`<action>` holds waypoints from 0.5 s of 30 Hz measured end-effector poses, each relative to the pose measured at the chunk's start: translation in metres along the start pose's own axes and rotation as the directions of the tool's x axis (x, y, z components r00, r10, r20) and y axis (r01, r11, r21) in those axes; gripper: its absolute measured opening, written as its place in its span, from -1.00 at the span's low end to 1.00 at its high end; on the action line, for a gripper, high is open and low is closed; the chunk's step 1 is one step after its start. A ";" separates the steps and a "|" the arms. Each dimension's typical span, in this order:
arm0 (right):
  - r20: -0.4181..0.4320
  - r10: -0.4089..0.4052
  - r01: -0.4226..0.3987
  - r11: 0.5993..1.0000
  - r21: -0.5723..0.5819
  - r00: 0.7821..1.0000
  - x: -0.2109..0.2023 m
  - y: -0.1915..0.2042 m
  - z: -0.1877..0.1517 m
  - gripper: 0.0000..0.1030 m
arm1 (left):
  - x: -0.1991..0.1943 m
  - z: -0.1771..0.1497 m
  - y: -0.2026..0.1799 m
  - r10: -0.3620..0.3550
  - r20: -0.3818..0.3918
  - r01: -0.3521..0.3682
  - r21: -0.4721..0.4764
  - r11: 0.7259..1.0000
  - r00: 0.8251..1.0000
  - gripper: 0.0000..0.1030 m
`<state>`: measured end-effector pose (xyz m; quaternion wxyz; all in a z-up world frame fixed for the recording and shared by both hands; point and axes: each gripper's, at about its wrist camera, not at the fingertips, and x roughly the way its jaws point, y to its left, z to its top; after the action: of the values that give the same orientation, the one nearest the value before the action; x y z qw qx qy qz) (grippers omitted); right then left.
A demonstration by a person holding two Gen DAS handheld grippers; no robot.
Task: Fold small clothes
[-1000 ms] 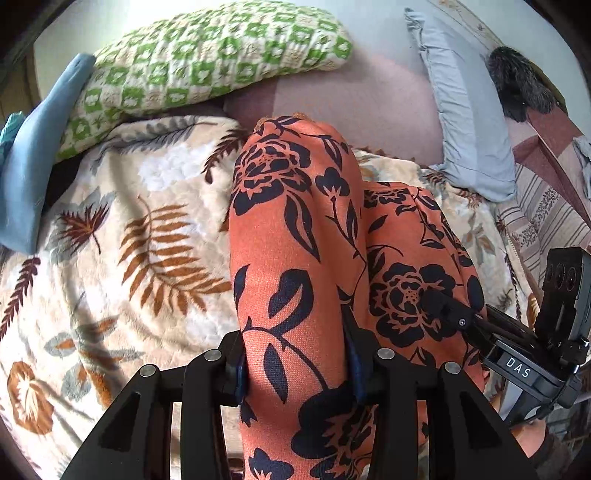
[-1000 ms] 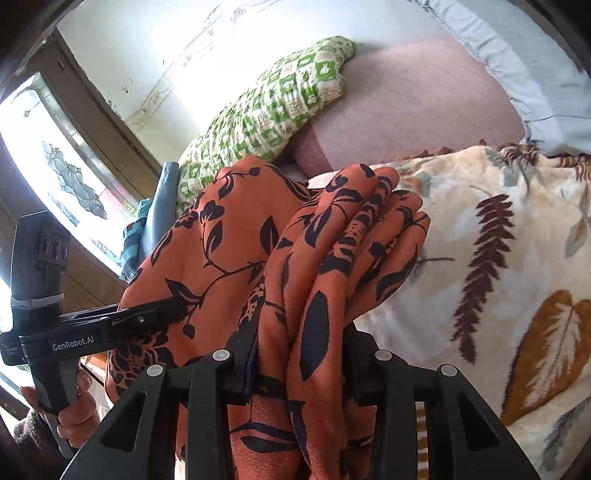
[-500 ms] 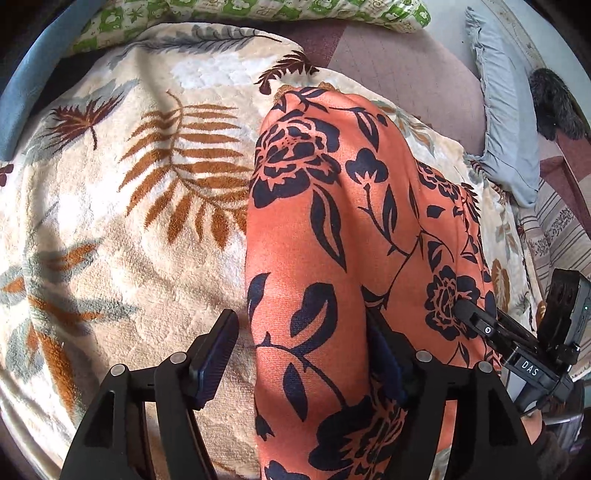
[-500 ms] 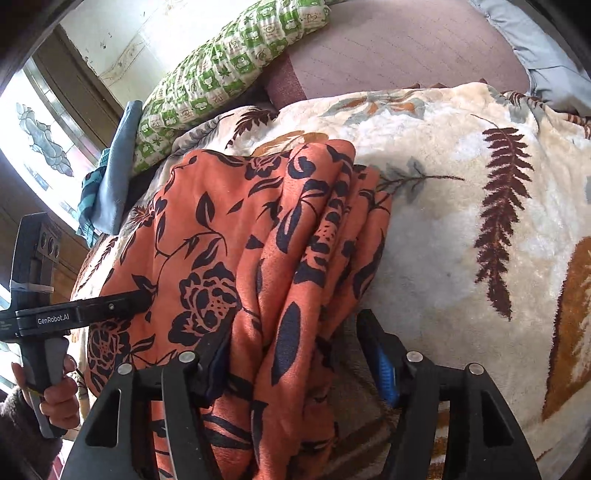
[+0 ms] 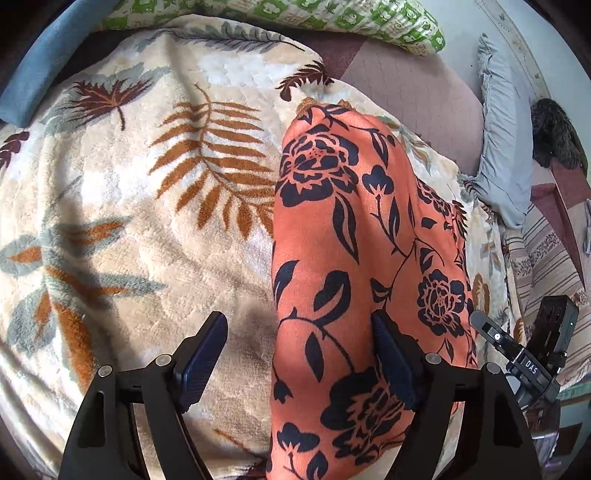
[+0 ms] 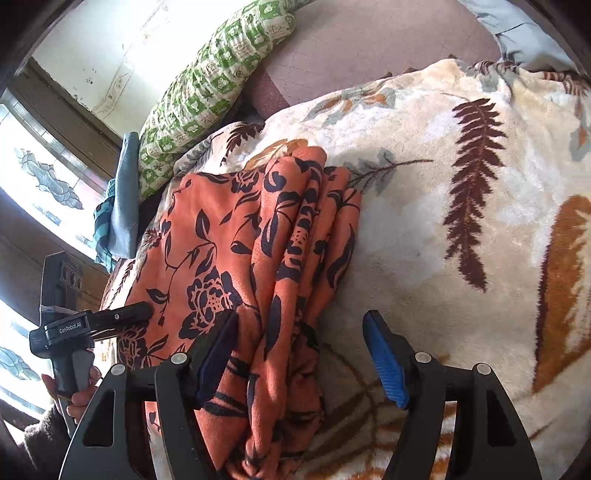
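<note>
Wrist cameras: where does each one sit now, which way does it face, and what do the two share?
Left wrist: on the left gripper, looking along its open fingers over the orange floral garment; right gripper visible at right.
Right wrist: on the right gripper, open fingers over the garment's bunched edge; left gripper and the holding hand at left.
Shared: garment, leaf-print blanket, green pillow.

Blanket [image 5: 147, 229] left of garment [image 5: 351, 258] is open, also to its right [image 6: 461, 258]. Green pillow [image 5: 332, 22] & grey pillow [image 5: 506, 147] block far side.
</note>
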<state>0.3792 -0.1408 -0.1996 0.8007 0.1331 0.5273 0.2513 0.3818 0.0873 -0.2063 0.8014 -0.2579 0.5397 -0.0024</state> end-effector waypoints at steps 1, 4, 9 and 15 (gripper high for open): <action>0.008 -0.034 0.034 0.999 -0.009 0.999 -0.008 0.003 -0.001 0.40 | -0.006 -0.002 0.000 0.012 0.008 -0.012 -0.005 1.000 1.000 0.51; 0.018 -0.126 0.126 0.991 -0.034 0.992 -0.030 0.016 -0.006 0.41 | -0.027 -0.013 -0.002 0.039 0.041 -0.038 -0.022 0.999 0.998 0.51; 0.009 -0.229 0.229 0.972 -0.053 0.973 -0.060 0.039 -0.031 0.59 | -0.060 -0.049 -0.023 0.193 0.134 -0.201 0.053 0.978 0.972 0.51; -0.072 -0.372 0.369 0.928 -0.055 0.925 -0.075 0.052 -0.077 0.71 | -0.085 -0.121 -0.055 0.279 0.249 -0.315 0.120 0.941 0.927 0.54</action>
<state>0.2713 -0.1424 -0.1479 0.8141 0.0044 0.5699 0.1113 0.2567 0.0139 -0.1441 0.8671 -0.1073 0.4747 0.1062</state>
